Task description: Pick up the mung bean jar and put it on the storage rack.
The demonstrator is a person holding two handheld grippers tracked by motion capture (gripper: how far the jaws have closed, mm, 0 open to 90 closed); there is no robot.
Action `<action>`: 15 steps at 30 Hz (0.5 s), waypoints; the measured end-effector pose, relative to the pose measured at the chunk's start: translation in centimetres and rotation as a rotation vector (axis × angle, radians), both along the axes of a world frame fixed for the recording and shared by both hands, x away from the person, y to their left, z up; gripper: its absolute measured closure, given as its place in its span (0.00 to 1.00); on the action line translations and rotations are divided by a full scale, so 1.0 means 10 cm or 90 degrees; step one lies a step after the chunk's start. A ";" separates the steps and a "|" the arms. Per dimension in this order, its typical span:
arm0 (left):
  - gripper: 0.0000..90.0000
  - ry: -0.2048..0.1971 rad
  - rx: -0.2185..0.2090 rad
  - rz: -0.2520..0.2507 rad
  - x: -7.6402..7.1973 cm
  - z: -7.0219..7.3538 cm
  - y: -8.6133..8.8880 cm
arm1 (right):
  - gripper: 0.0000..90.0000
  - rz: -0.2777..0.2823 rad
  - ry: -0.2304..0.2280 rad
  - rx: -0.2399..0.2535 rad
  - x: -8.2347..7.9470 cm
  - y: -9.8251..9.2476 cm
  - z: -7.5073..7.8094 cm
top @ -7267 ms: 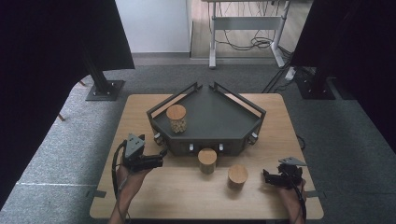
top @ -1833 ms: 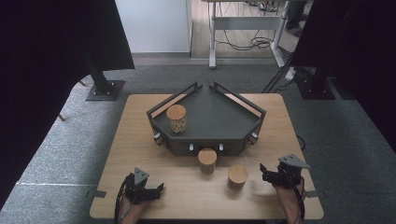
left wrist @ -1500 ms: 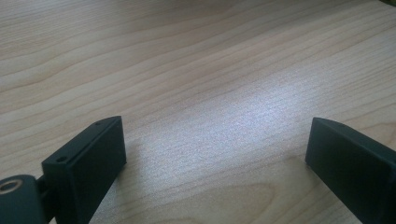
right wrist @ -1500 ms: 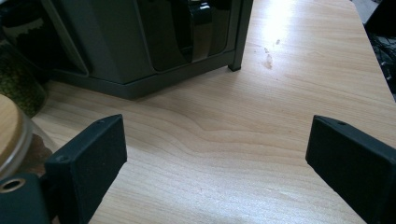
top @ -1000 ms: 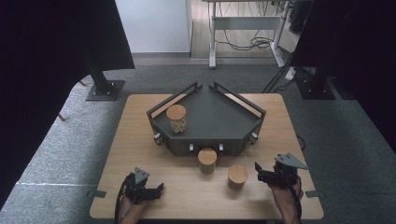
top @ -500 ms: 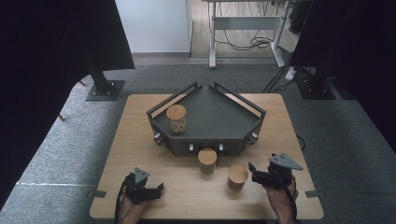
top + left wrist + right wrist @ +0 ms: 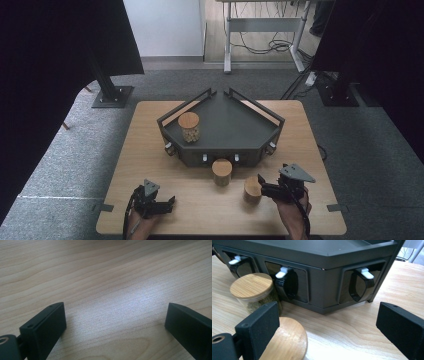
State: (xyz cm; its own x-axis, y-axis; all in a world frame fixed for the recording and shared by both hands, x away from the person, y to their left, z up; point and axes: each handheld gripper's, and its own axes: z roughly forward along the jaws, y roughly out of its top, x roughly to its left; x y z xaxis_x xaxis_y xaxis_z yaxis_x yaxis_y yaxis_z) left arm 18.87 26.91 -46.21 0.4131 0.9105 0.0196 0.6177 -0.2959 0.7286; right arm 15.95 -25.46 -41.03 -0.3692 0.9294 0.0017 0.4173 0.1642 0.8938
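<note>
The right gripper (image 7: 261, 184), jaws spread wide, is pointing left at the near jar (image 7: 252, 189), which is standing upright just beside it. The left gripper (image 7: 169, 203), also spread, is lying on the table (image 7: 150, 150), pointing right. A second jar (image 7: 222, 171) is standing against the rack (image 7: 235, 125); a third (image 7: 189, 126) is sitting on it.

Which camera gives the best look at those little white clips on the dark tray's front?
The right gripper view: three white clips appear close, each above a dark scoop. The high view shows them as tiny pale dots. The left gripper view looks at bare tabletop.

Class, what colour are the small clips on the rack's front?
White clips, clearest in the right gripper view.
</note>
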 end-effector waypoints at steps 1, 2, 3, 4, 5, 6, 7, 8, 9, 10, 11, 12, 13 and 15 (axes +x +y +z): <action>0.04 0.000 0.000 0.000 0.00 0.00 0.00 | 0.05 0.001 -0.001 -0.001 0.00 0.02 0.00; 0.04 0.000 0.000 0.000 0.00 0.00 0.00 | 0.05 0.001 -0.002 -0.002 0.00 0.03 0.01; 0.04 0.000 0.000 0.000 0.00 0.00 0.00 | 0.05 0.002 -0.003 -0.002 -0.01 0.05 0.01; 0.04 0.000 0.000 0.000 0.00 0.00 0.00 | 0.05 0.003 -0.005 -0.002 -0.01 0.06 0.01; 0.04 0.000 0.000 0.000 0.00 0.00 0.00 | 0.05 0.004 -0.005 -0.002 -0.01 0.08 0.02; 0.04 0.000 0.000 0.000 0.00 0.00 0.00 | 0.05 0.005 -0.006 -0.001 -0.01 0.09 0.02; 0.04 0.000 0.000 0.000 0.00 0.00 0.00 | 0.05 0.007 -0.008 -0.002 -0.01 0.11 0.03; 0.04 0.000 0.000 0.000 0.00 0.00 0.00 | 0.05 0.008 -0.008 -0.002 -0.01 0.12 0.03; 0.04 0.000 0.000 0.000 0.00 0.00 0.00 | 0.05 0.010 -0.009 -0.003 -0.01 0.14 0.03; 0.04 0.000 0.000 0.000 0.00 0.00 0.00 | 0.05 0.011 -0.010 -0.003 -0.01 0.15 0.04; 0.04 0.000 0.000 0.000 0.00 0.00 0.00 | 0.05 0.012 -0.011 -0.004 -0.01 0.16 0.04; 0.04 0.000 0.000 0.000 0.00 0.00 0.00 | 0.05 0.013 -0.012 -0.003 -0.01 0.18 0.04; 0.04 0.000 0.000 0.000 0.00 0.00 0.00 | 0.05 0.014 -0.013 -0.004 -0.01 0.19 0.04; 0.04 0.000 0.000 0.001 0.00 0.00 0.00 | 0.05 0.016 -0.016 -0.004 -0.02 0.22 0.05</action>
